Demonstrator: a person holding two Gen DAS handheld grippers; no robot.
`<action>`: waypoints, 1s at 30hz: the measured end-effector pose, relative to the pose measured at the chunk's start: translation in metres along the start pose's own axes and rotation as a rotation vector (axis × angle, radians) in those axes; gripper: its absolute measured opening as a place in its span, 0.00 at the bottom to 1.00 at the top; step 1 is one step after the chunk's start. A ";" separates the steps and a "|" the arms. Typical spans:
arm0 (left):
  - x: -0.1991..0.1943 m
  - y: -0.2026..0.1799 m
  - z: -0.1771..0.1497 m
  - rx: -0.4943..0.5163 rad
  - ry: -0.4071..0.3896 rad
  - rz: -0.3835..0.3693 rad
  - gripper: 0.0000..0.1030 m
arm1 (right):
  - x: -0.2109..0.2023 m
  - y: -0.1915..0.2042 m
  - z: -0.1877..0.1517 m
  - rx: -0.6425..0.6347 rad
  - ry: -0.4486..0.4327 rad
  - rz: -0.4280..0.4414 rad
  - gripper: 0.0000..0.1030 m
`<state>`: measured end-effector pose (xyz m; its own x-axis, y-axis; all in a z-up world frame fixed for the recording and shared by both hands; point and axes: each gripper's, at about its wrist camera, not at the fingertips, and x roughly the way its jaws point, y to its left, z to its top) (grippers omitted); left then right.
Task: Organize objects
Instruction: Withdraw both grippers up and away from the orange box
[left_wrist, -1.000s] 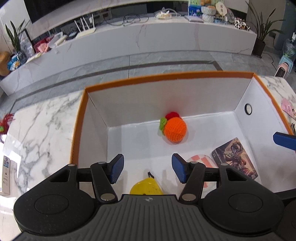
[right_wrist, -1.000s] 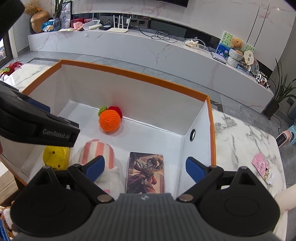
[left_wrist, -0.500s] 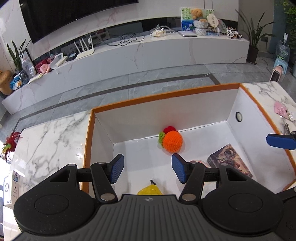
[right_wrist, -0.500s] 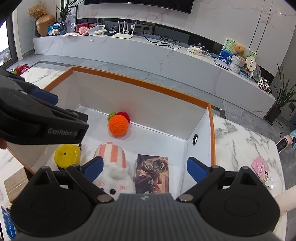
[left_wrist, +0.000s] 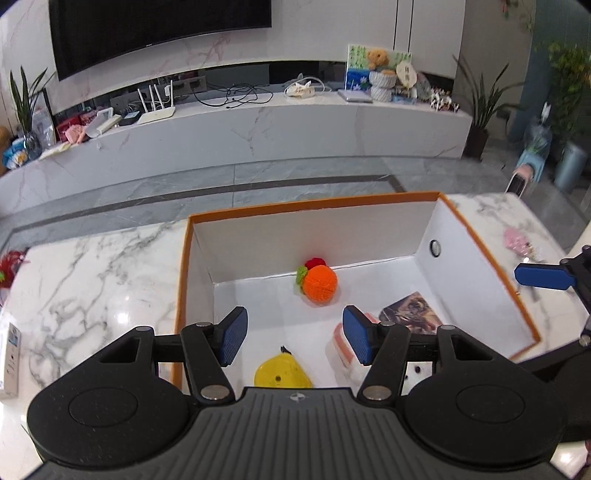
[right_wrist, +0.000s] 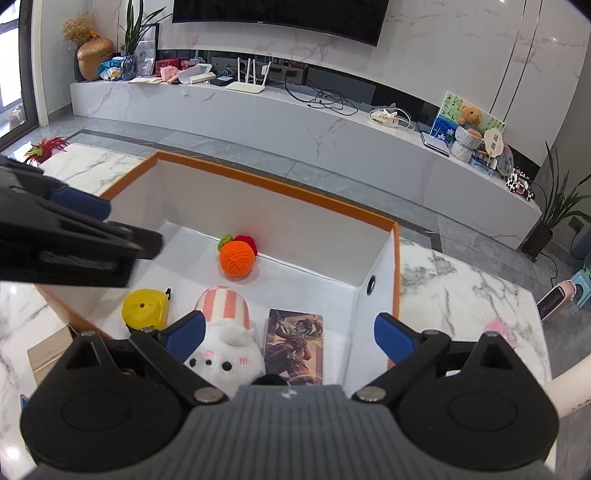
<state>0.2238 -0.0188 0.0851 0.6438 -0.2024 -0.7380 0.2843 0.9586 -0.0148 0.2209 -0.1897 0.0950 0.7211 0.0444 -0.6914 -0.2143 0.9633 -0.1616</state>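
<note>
Both hand-held grippers hover empty over the box (right_wrist: 395, 266): the left hand-held gripper (left_wrist: 295, 338) half spread, the right hand-held gripper (right_wrist: 290, 332) spread wide.

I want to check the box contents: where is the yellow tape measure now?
In the right wrist view, the yellow tape measure lies on the floor of the box, near its left corner, beside the striped plush toy.

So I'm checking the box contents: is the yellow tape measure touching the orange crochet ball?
No, the yellow tape measure lies apart from the orange crochet ball, bare white floor between.
</note>
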 end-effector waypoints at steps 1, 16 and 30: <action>-0.005 0.004 -0.003 -0.012 -0.007 -0.010 0.65 | -0.004 -0.002 -0.001 0.004 -0.004 0.007 0.95; -0.072 0.027 -0.117 -0.091 0.002 0.014 0.71 | -0.063 0.004 -0.076 0.084 -0.036 0.220 0.96; -0.070 -0.009 -0.177 0.055 0.072 0.013 0.71 | -0.068 0.005 -0.148 0.236 0.002 0.253 0.97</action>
<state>0.0502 0.0220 0.0177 0.5952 -0.1730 -0.7847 0.3159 0.9483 0.0306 0.0734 -0.2268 0.0371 0.6634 0.2897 -0.6899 -0.2282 0.9564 0.1821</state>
